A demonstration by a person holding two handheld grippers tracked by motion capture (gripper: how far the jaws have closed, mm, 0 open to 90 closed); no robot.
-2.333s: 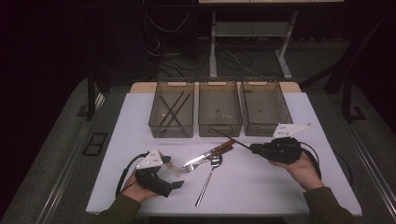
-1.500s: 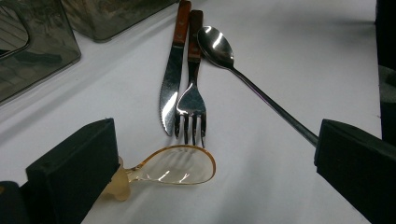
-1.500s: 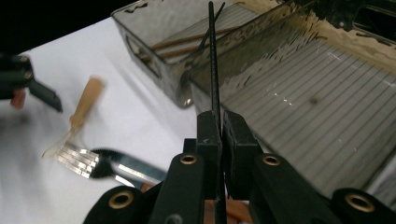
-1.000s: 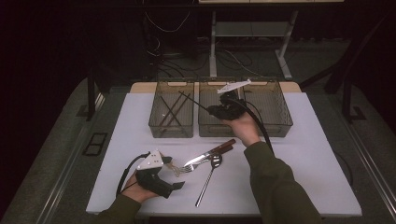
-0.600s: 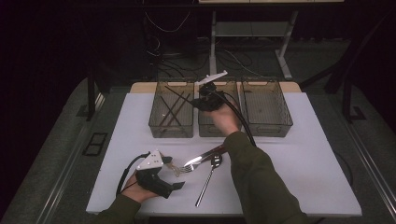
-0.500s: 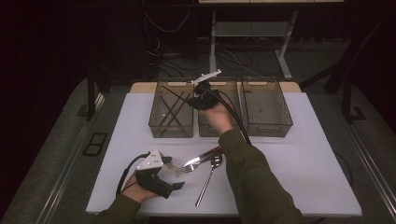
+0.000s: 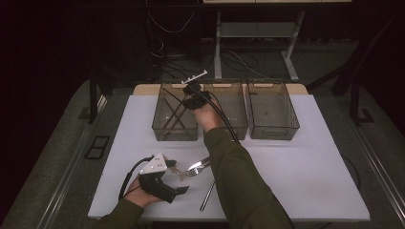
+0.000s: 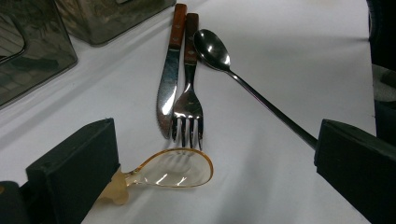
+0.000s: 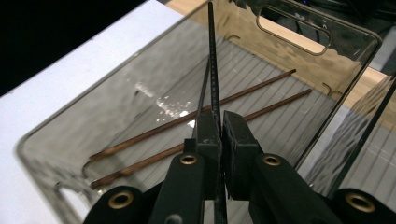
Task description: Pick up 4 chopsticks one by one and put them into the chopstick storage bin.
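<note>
Right gripper (image 7: 187, 90) above left bin (image 7: 165, 125) at far side of table (image 7: 305, 157), jaws pinching black chopstick (image 9: 212, 70), tip over bin. Two brown chopsticks (image 9: 196, 122) lie inside bin. Left gripper (image 7: 177, 183) near table's near-left edge, jaws spread, clear plastic spoon (image 8: 175, 169) between them, untouched. Knife (image 8: 168, 79), fork (image 8: 189, 100), long metal spoon (image 8: 243, 79) just beyond.

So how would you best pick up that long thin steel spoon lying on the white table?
Probably from straight above, jaws closing across the slim handle near its middle. The long steel spoon lies flat, its bowl close beside the wooden-handled fork, so the free handle stretch away from the fork gives the jaws room.
</note>
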